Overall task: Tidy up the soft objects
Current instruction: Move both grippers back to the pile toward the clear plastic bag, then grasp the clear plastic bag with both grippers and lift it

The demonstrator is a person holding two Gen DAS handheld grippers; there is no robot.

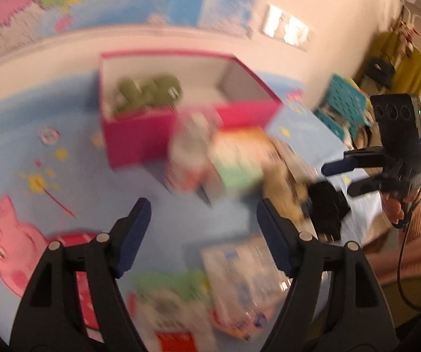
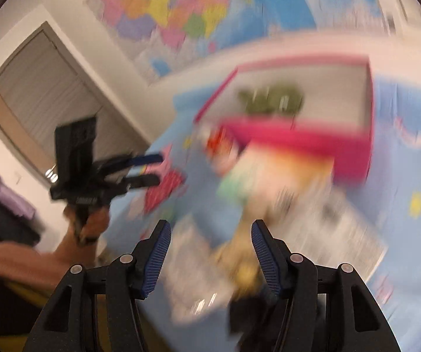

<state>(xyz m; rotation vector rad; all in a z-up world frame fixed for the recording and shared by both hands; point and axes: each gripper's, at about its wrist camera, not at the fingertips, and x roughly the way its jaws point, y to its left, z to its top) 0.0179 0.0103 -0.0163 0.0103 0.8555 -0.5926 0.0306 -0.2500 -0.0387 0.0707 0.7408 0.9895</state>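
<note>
Both the left gripper and right gripper had jaws parted and empty above blurred packets near the pink box.

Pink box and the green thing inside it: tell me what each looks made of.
Pink box: probably cardboard, with flat straight walls, a matte pink outside and a plain pale inside. Green thing: likely plush or fabric, a lumpy, dull olive shape with no shine. Motion blur leaves both uncertain.
</note>
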